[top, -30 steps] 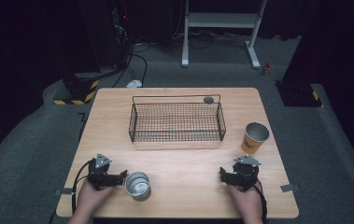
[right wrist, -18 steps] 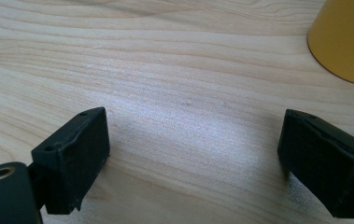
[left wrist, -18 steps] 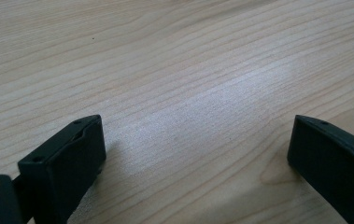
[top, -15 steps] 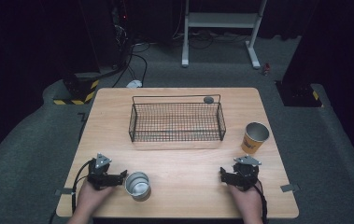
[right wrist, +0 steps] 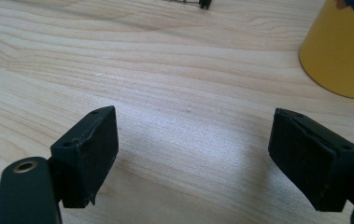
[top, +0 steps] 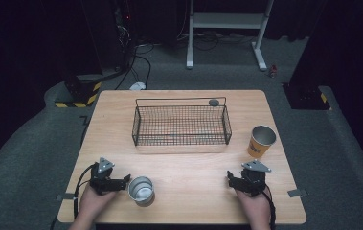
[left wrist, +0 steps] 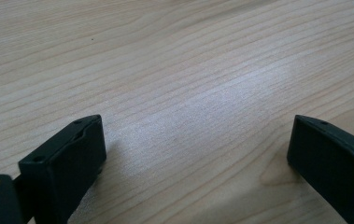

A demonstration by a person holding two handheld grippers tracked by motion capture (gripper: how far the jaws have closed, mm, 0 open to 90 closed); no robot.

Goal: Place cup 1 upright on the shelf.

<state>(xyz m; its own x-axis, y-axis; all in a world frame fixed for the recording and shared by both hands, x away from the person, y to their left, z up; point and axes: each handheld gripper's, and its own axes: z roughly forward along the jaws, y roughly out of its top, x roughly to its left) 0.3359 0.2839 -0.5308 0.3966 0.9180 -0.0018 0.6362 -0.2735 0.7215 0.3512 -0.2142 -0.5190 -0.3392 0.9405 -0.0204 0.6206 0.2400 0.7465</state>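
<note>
Two cups stand on the table outside the wire basket [top: 181,125], and I judge the work to be at its very start: nothing has been lifted and the basket holds nothing I can make out. My left gripper [top: 125,181] rests on the wood at the near left with its jaws spread wide on bare tabletop, as the left gripper view confirms; the steel cup [top: 141,189] stands upright just beside its tips, and whether they touch it I cannot tell. My right gripper [top: 230,179] lies at the near right, jaws likewise parted with only wood grain between them, and the yellow paper cup [right wrist: 342,51] stands upright ahead of it, near but apart, close to the table's right edge. If the cups are bound for the basket, both pickups and both placements remain. A small dark round object [top: 213,102] sits at the basket's far rim; I cannot identify it. The table [top: 188,167] is pale wood-grain laminate, clean and dry. Around it lie grey carpet, a white metal stand [top: 227,28] beyond the far edge, a yellow-and-black striped block [top: 76,99] to the far left, and trailing cables in a dark room.
</note>
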